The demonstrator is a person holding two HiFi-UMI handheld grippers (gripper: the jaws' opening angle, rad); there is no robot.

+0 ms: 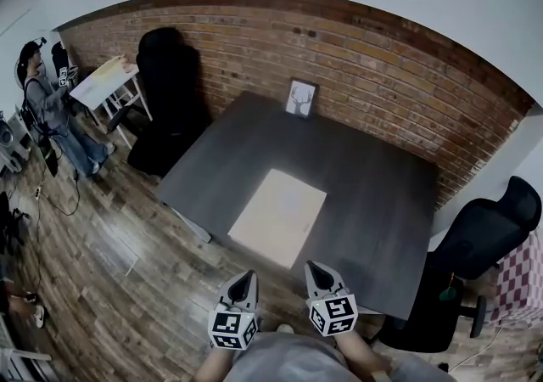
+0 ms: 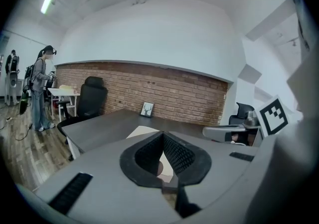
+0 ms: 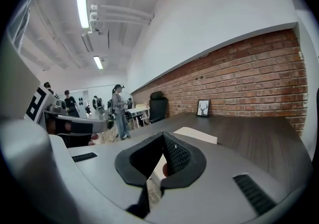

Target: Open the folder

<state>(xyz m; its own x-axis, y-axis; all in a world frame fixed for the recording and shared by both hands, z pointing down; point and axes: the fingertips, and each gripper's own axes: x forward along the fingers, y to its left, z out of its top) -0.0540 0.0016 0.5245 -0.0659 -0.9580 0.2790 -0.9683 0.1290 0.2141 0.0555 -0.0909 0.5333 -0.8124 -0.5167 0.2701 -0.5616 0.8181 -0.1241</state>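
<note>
One folder (image 1: 278,217) lies flat and closed on the one dark table (image 1: 373,202), in the lower middle of the head view, close to the table's near edge. Its long axis runs from lower left to upper right, toward the brick wall (image 1: 382,75). Which edge carries the spine is hard to tell from here. Two tongs show at the bottom of that view, side by side over the wooden floor (image 1: 127,244) and just short of the table. Both point up the frame at the folder's near end and are apart from it. The left gripper (image 1: 244,280) has its jaws pressed together with nothing between them, and the right gripper (image 1: 318,274) is likewise closed and empty. Each carries one marker cube, and a forearm shows behind each at the bottom edge. One framed deer picture (image 1: 300,98) stands upright at the far edge of the table against the wall. There are two black office chairs: one chair (image 1: 170,92) at the upper left and another chair (image 1: 484,244) at the right. One small white table (image 1: 106,81) stands at the upper left, with one person (image 1: 51,109) beside it.
</note>
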